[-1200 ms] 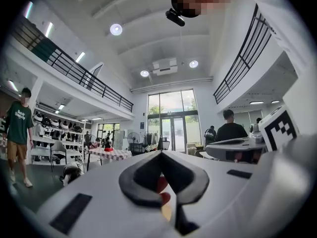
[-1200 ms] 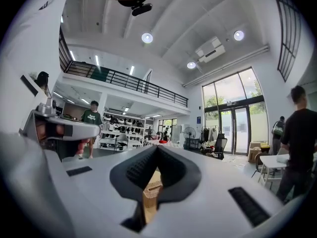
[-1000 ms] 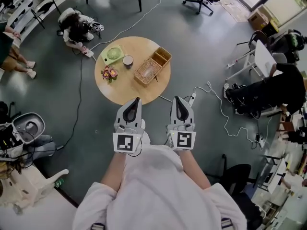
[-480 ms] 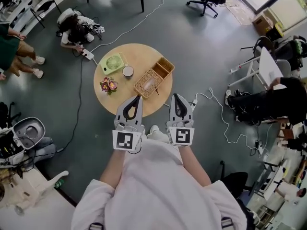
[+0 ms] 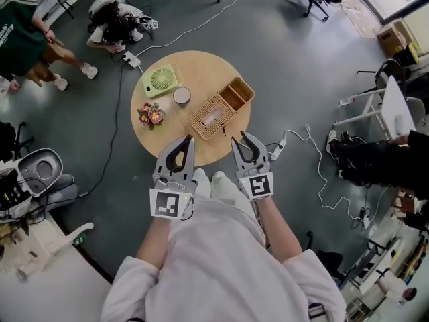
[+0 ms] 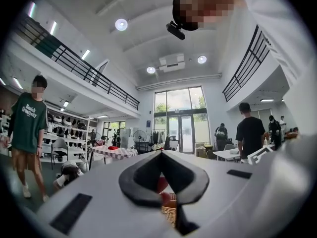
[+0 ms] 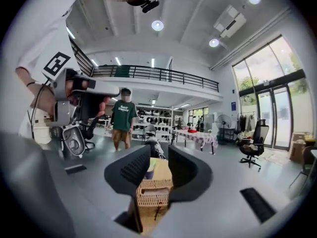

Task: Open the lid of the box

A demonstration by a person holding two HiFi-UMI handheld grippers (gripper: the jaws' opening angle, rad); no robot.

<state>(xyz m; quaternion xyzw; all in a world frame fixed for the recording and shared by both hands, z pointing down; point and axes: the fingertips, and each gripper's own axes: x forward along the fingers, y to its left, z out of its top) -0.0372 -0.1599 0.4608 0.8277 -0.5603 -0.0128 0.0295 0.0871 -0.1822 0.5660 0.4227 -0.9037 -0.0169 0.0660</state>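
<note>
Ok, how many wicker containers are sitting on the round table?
2. The larger wicker box lies right of the centre of the table. The smaller wicker basket sits right beside its far end, near the table's right edge. Nothing seems to hide another.

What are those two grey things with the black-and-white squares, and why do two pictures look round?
A person wears a camera on the head and holds a grabbing tool in each hand. The top-down picture comes from the head camera. The two round pictures come from small cameras riding on the tools, looking along their tongs. The left tongs are shut and empty. The right tongs have just been opening, with nothing between them. Below stands a round wooden table with a wicker box, a green fan, some flowers and a small cup. The box's lid looks closed.
</note>
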